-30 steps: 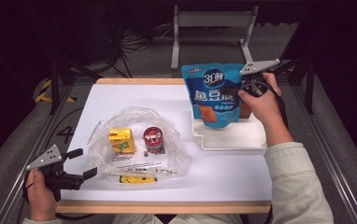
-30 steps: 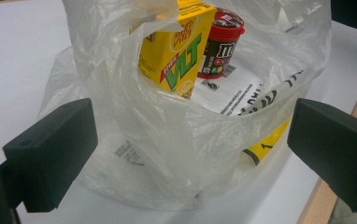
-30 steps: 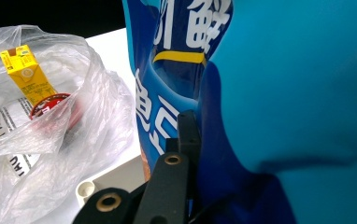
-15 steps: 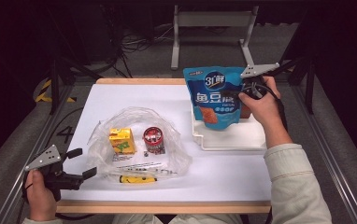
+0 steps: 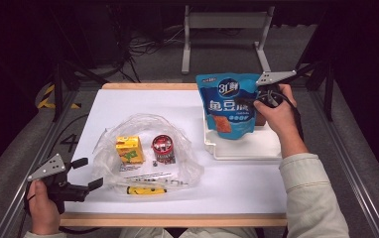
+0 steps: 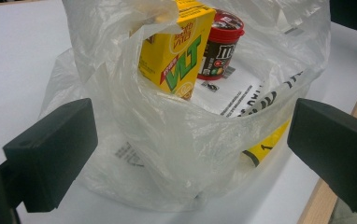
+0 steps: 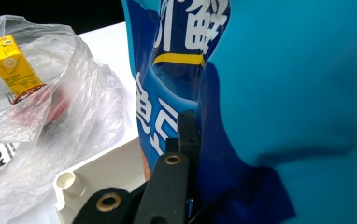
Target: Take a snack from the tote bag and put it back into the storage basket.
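We see bare counter [image 5: 143,101] behind the plastic bag [image 5: 177,163], wide enough for a hand-held gripper to pass. Between that bag and the white tray [image 5: 242,151] the gap is narrow. The upright blue pouch [image 5: 229,104] blocks the tray's left side. The yellow carton [image 5: 129,148] and red tub [image 5: 162,148] crowd the bag's middle.

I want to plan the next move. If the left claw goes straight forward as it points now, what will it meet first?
Most likely the clear plastic bag, whose near side lies between the open left claw jaws; depth is uncertain.
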Motion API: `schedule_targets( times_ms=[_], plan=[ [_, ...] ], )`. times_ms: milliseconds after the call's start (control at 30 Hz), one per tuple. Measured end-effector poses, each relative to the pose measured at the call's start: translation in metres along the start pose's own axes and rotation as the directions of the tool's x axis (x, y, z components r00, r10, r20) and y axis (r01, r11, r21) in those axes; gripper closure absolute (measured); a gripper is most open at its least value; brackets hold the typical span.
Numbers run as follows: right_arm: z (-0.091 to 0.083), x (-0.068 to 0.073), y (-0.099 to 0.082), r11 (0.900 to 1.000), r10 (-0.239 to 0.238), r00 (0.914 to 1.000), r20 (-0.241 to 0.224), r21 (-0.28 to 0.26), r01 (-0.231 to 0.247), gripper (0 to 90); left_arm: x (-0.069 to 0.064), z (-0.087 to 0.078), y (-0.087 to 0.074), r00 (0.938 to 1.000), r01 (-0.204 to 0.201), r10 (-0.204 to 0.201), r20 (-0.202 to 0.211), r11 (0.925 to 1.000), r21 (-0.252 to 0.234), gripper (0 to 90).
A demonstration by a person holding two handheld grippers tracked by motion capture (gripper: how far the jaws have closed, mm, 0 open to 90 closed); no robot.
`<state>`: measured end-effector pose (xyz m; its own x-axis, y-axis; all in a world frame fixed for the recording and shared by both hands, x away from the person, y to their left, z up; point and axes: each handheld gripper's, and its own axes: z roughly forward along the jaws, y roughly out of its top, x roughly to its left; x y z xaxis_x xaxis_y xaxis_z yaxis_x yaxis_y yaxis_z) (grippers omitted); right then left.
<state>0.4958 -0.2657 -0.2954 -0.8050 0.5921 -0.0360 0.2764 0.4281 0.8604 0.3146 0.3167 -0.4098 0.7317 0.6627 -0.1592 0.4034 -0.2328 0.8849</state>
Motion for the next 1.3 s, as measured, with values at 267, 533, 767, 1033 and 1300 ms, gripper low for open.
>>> schedule_targets(
  times_ms=[267, 533, 767, 1033, 1300],
  plan=[
    [0.007, -0.004, -0.005, 0.9999, 0.008, 0.9999, -0.008, 0.007, -0.008, 89.7, 0.000, 0.000, 0.000, 1.0000, 0.002, -0.002, 0.001, 1.0000, -0.001, 2.3],
    [0.008, -0.011, -0.009, 0.9997, 0.024, 0.9993, -0.028, -0.008, -0.025, 88.9, 0.000, 0.000, 0.000, 1.0000, 0.003, -0.003, 0.001, 1.0000, 0.001, 2.3],
    [0.009, -0.018, -0.013, 0.9992, 0.028, 0.9989, -0.037, -0.026, -0.029, 84.9, 0.000, 0.001, 0.000, 1.0000, 0.002, -0.002, 0.002, 1.0000, 0.003, 2.3],
    [0.006, -0.022, -0.016, 0.9993, 0.024, 0.9994, -0.026, -0.027, -0.025, 80.4, 0.000, 0.001, 0.000, 1.0000, 0.002, -0.002, 0.002, 1.0000, 0.002, 2.3],
    [0.003, -0.024, -0.020, 0.9996, -0.024, 0.9991, 0.034, 0.013, 0.023, 50.3, 0.000, 0.000, 0.000, 1.0000, 0.004, -0.004, 0.002, 1.0000, 0.002, 2.3]
  ],
)
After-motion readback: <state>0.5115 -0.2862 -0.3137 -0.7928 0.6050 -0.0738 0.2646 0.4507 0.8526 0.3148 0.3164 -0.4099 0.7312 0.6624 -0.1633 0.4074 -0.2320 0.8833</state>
